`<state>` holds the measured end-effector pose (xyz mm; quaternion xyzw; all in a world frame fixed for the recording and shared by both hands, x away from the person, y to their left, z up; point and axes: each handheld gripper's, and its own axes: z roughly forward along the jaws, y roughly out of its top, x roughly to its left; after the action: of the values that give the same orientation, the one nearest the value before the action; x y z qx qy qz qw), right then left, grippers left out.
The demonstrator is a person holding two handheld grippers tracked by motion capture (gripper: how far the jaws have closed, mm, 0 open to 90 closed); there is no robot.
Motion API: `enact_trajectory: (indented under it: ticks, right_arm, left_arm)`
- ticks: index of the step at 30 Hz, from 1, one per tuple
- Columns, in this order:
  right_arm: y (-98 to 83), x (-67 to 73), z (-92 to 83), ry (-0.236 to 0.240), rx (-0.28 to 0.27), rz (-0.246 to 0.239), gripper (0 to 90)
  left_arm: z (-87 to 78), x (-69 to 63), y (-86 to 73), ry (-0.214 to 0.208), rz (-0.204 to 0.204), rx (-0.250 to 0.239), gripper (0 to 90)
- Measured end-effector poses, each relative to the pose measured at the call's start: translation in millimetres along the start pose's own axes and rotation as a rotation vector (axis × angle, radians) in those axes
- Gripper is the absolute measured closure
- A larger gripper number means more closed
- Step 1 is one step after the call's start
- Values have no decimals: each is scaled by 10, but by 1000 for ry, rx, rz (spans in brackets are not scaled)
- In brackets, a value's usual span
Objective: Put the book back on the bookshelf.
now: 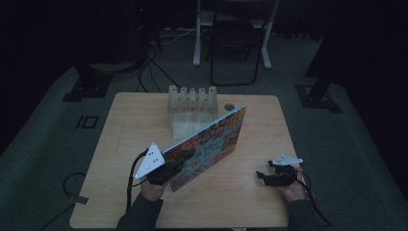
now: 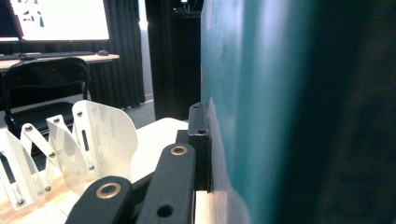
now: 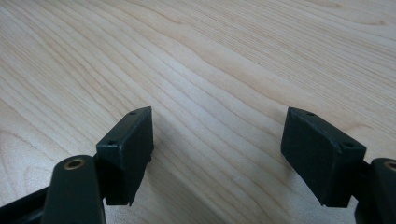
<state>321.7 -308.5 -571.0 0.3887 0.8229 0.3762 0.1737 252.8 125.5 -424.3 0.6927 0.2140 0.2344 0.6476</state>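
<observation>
A light wooden table [image 1: 125,144] carries two things – a white slotted rack [image 1: 192,109] at the back, a sticker-covered board [image 1: 207,144] standing tilted mid-table.

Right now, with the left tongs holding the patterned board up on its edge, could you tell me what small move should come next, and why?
Probably carry the board toward the white slotted rack behind it. The left tongs are clamped on the board's near corner, it stands tilted on the table, and the rack's slots look free. The right tongs rest open over bare wood, idle.

Board [image 1: 211,142] stands on edge, mid tabletop [image 1: 125,125]; rack [image 1: 192,103] behind it; left gripper [image 1: 166,168] at board's near-left corner; right gripper [image 1: 262,177] well right, apart.
</observation>
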Motion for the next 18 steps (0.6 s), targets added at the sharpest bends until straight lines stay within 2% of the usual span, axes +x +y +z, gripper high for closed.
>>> enact_trajectory:
  ticks: [18]
  right_arm:
    - [0,-1,0,1,0,0,246]
  left_arm:
    - [-64,25,44,27,3,-12,812]
